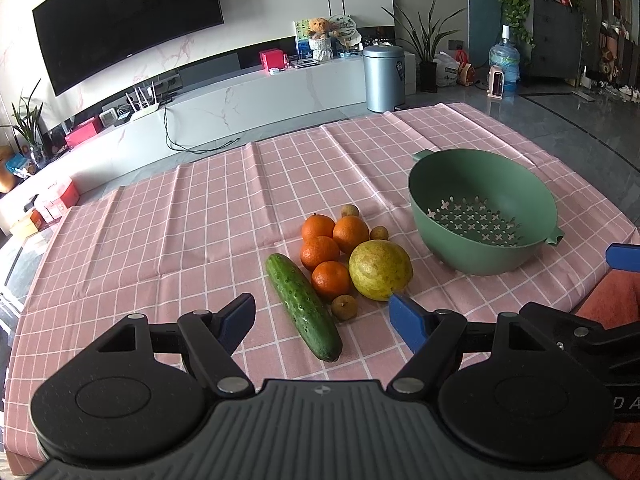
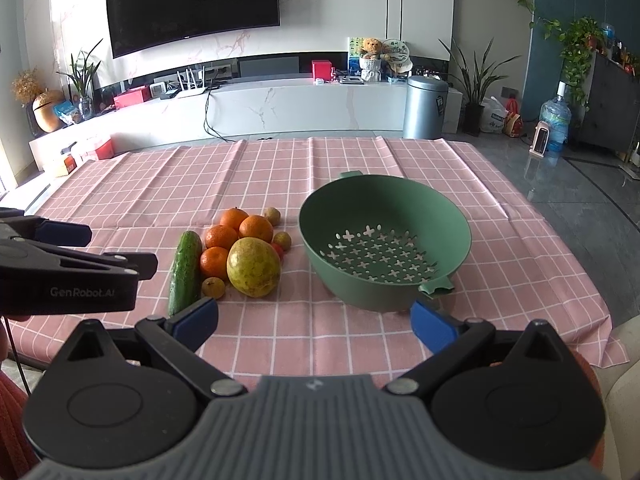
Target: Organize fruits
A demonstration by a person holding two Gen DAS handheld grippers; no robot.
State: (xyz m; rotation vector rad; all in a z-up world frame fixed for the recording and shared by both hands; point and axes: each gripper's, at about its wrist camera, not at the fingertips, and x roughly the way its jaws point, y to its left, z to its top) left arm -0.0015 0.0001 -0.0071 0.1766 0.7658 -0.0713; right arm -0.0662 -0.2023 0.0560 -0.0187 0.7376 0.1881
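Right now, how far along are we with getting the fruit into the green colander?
Nothing looks done: the green colander is empty. Nothing is in hand; the left tool and the right tool are both open and short of the pile. Left to do: four oranges, the big yellow-green fruit and the small brown fruits, all on the pink cloth beside the cucumber.
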